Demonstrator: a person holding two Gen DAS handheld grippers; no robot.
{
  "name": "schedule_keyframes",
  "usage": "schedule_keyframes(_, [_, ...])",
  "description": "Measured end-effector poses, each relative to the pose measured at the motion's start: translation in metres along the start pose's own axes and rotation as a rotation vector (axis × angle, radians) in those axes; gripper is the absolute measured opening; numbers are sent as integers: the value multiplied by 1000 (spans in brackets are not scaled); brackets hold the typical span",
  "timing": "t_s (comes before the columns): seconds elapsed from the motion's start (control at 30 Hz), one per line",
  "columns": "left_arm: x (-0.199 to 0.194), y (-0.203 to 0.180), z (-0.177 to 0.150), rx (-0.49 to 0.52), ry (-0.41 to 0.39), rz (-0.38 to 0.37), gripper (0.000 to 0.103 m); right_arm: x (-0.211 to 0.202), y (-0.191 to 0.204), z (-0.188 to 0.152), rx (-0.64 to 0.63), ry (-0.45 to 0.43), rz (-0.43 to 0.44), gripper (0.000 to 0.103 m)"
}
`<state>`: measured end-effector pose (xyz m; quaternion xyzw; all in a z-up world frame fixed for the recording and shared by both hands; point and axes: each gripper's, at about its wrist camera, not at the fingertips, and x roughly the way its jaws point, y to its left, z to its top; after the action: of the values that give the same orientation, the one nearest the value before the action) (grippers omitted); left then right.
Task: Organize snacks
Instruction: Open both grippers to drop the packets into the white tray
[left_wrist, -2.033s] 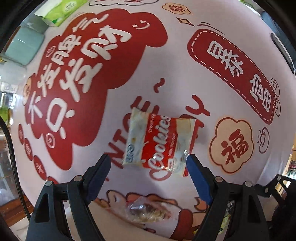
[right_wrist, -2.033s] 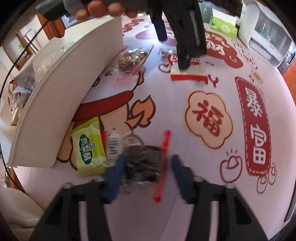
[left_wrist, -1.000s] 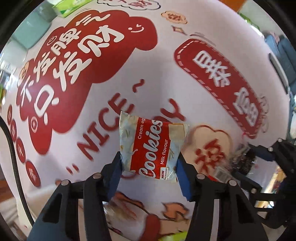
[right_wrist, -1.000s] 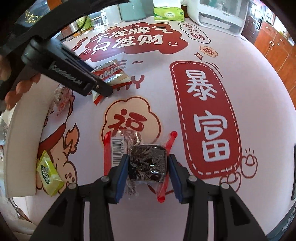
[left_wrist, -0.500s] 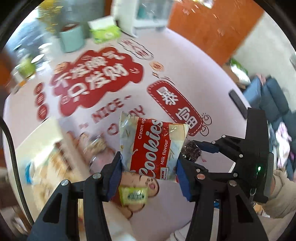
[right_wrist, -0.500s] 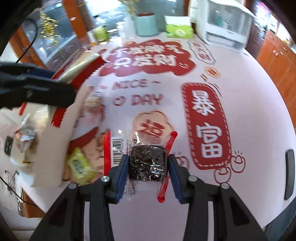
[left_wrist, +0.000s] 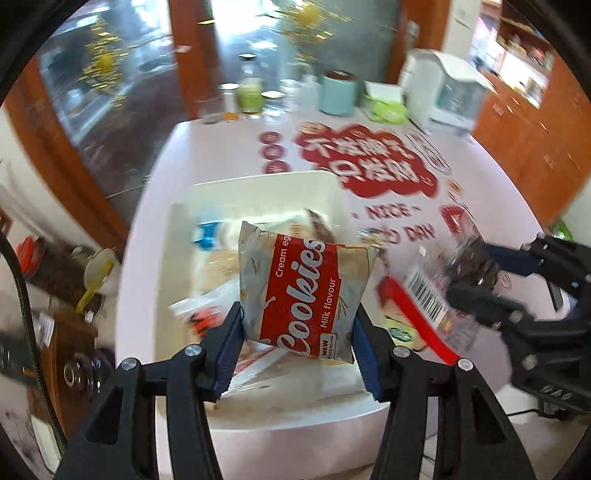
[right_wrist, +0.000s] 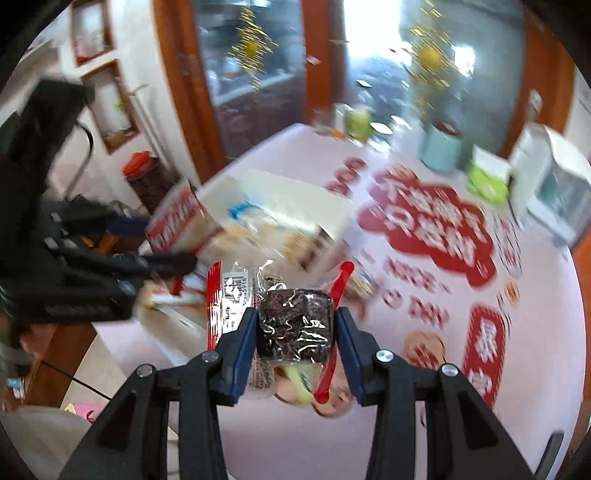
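My left gripper (left_wrist: 299, 347) is shut on a red and white Cookies packet (left_wrist: 303, 291) and holds it in the air above a white bin (left_wrist: 258, 188) that holds several snack packs. My right gripper (right_wrist: 295, 332) is shut on a clear pack of dark snack (right_wrist: 293, 323) with red edges, held in the air near the bin's (right_wrist: 291, 195) right side. The right gripper and its pack (left_wrist: 432, 295) show at the right of the left wrist view. The left gripper with the Cookies packet (right_wrist: 177, 221) shows at the left of the right wrist view.
The table (left_wrist: 491, 206) has a white cloth with red print. At its far end stand a teal canister (left_wrist: 338, 92), a green tissue pack (left_wrist: 388, 109) and a white appliance (left_wrist: 439, 88). A green snack pack (left_wrist: 400, 332) lies by the bin. Glass doors are behind.
Both grippers closed on their packs, lifted them off the cloth and carried them left towards the white bin. The views now tilt up to show the room.
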<state>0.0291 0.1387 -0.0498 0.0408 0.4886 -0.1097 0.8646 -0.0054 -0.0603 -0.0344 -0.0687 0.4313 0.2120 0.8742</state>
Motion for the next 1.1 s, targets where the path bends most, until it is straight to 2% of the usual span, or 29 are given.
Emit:
schedule_keyframes(0.2, [-2,33,-15,-75,-26,54,54,0,31,37,-9,-37,37,43])
schedule_keyframes(0.27, [-2,38,-18,-72,-42,76,54,3,39,48,-13,-36,24,43])
schedule_keyframes(0.43, [5,39,-16,-78,-38,77,57,8,53,63,-37,-49,-13,45])
schedule_keyframes(0.47, [6,38,-15,-71,-39,92,61,11,54,65,-36,-50,-18,46])
schedule_keyframes(0.5, [9,38,-13,-64,-40,108,69,13,55,67,-32,-46,-19,46])
schedule_keyframes(0.53, [10,37,-12,-60,-44,130,75,13,55,67,-29,-44,-15,48])
schedule_keyframes(0.57, [11,36,-11,-61,-47,142,85,15,54,67,-22,-37,1,51])
schedule_keyframes(0.6, [11,36,-10,-63,-49,150,89,15,54,67,-17,-34,10,52])
schedule_keyframes(0.73, [14,34,-14,-55,-35,142,90,10,53,59,-3,-39,18,60])
schedule_keyframes(0.9, [22,27,-20,-25,-11,146,90,5,49,47,0,-36,-8,60])
schedule_keyframes(1.1, [25,13,-27,18,-6,136,90,12,34,28,56,10,-20,60])
